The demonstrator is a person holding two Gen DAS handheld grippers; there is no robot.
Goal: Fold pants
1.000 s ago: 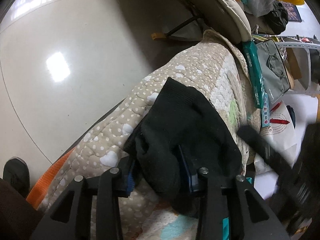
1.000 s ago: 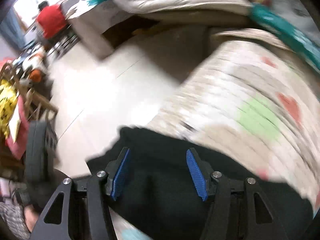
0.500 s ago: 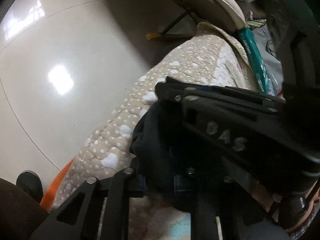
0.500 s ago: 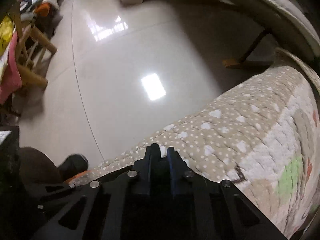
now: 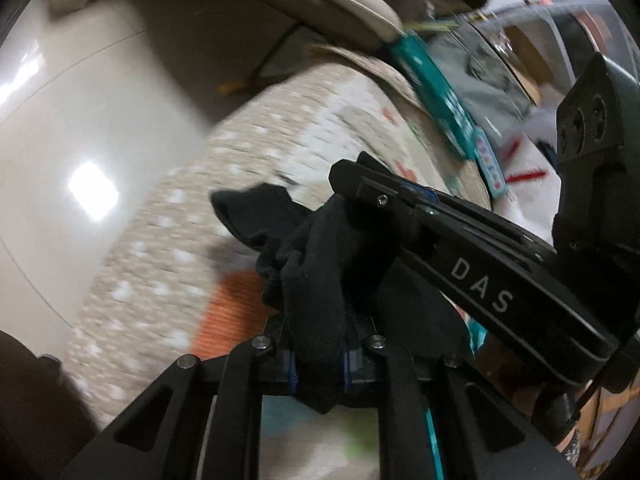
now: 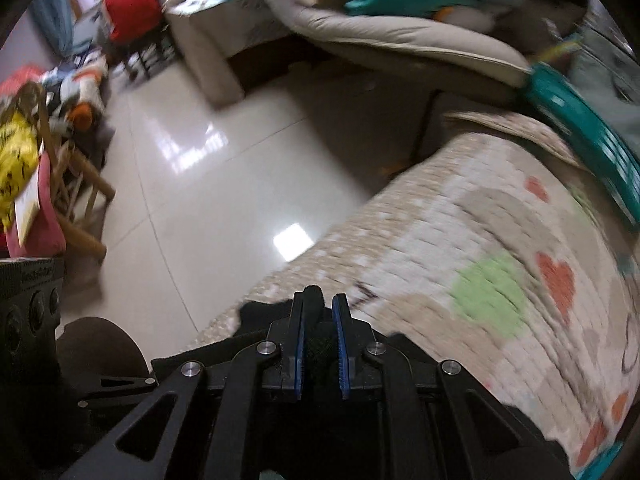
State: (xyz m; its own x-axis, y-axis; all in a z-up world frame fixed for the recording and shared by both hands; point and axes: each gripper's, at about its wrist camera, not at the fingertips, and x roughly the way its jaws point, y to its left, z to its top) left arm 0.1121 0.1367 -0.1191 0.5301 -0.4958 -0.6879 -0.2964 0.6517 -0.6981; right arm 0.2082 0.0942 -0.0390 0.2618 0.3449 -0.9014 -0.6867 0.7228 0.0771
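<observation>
The black pants (image 5: 316,264) hang bunched above a quilted beige blanket (image 5: 168,264) with white dots. My left gripper (image 5: 318,364) is shut on a thick fold of the pants. My right gripper (image 5: 384,192) crosses the left wrist view from the right and grips the same cloth higher up. In the right wrist view my right gripper (image 6: 319,344) is shut on a pinch of the black pants (image 6: 256,316), over the blanket (image 6: 480,272) and its coloured shapes.
Shiny pale tile floor (image 6: 208,184) lies left of the blanket. A beige cushioned seat (image 6: 400,36) and a teal package (image 6: 580,128) sit beyond it. A wooden chair (image 6: 76,208) with clutter stands at far left. A person in red (image 6: 132,4) sits far back.
My right gripper swung in over the pants and shut on them beside my left gripper. Both grippers have since lifted the bunched cloth off the blanket.
</observation>
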